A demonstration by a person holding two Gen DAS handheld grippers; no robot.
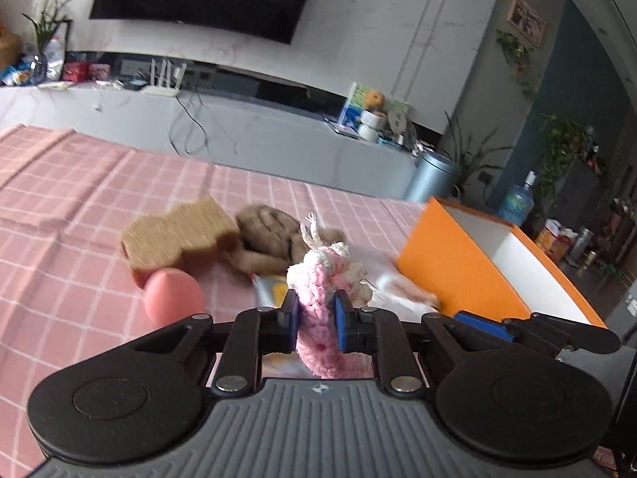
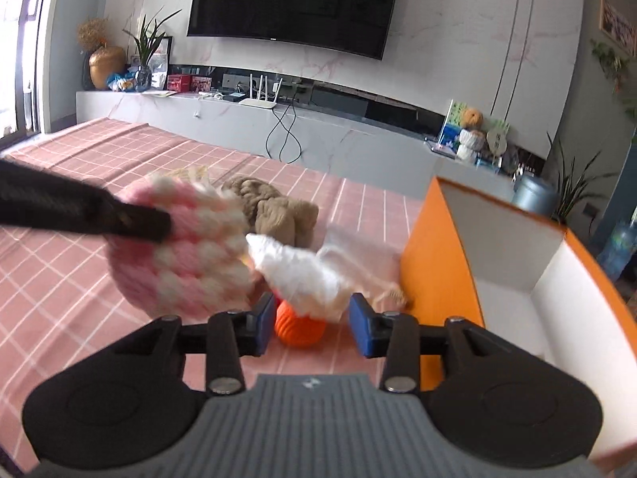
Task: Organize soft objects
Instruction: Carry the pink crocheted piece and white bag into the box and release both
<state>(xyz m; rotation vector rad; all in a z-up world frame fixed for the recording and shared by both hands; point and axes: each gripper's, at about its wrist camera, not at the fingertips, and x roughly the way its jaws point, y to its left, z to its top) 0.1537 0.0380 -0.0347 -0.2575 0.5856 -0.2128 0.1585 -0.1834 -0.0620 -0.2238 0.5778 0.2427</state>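
My left gripper [image 1: 315, 310] is shut on a pink and white knitted piece [image 1: 318, 318] and holds it above the pink checked cloth; the same piece [image 2: 179, 251] shows in the right wrist view with the left gripper's finger across it. My right gripper [image 2: 312, 318] is open and empty, just above a white cloth [image 2: 302, 275] and an orange ribbed ball [image 2: 298, 328]. A tan sponge [image 1: 179, 235], a pink ball [image 1: 173, 294] and a brown yarn bundle [image 1: 274, 239] lie ahead. A doll [image 1: 406, 288] lies by the box.
An orange box with a white inside [image 1: 458, 267] stands at the right, also in the right wrist view [image 2: 513, 255]. The pink checked cloth [image 1: 59, 199] covers the table. A TV console with clutter runs along the back wall.
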